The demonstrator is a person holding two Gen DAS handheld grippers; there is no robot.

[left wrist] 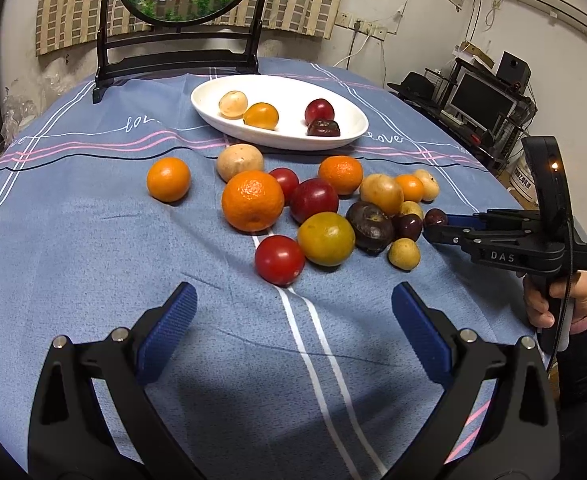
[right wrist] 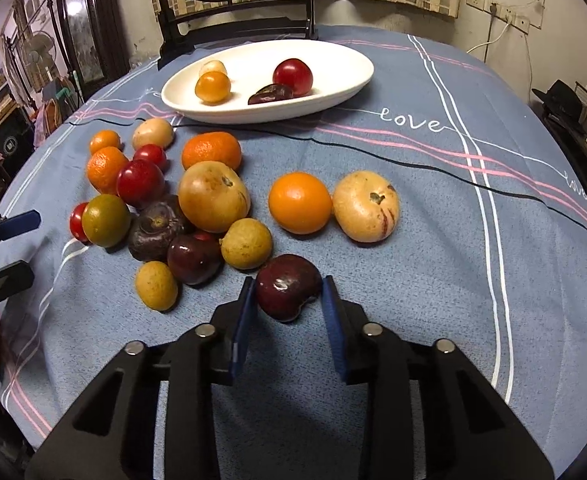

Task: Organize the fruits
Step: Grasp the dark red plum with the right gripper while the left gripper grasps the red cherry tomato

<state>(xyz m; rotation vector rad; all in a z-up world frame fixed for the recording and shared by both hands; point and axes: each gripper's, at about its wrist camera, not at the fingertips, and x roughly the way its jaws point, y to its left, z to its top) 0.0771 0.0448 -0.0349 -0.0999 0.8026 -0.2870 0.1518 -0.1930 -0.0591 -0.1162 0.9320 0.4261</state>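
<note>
Right claw (right wrist: 287,292) is closed down on a dark red cherry-like fruit (right wrist: 288,286), blue pads touching it on both sides, fruit low over the blue striped cloth (right wrist: 433,248) at the near edge of the pile. In the left wrist view the same claw (left wrist: 433,226) comes in from the right, tips around that small dark fruit (left wrist: 435,217) at the pile's right end; a hand (left wrist: 549,300) in a pink cuff grips the handle. Left claw (left wrist: 293,320) wide open, nothing between its pads, hanging over bare cloth near the pile, just short of a red tomato (left wrist: 279,259). Loose pile on the worktop: big orange (left wrist: 252,200), yellow-green citrus (left wrist: 326,239), dark purple round fruit (left wrist: 369,226), second dark cherry (left wrist: 408,226), small tan longan-like fruits (left wrist: 403,254), red plum (left wrist: 314,200), smaller oranges (left wrist: 168,179). White oval plate (left wrist: 333,136) sits behind the pile, apart from it, holding four fruits: pale tan one (left wrist: 233,104), yellow-orange one (left wrist: 261,116), red one (left wrist: 319,111), dark one (left wrist: 323,128). Black mirror stand (left wrist: 105,68) behind the plate at the far edge.
</note>
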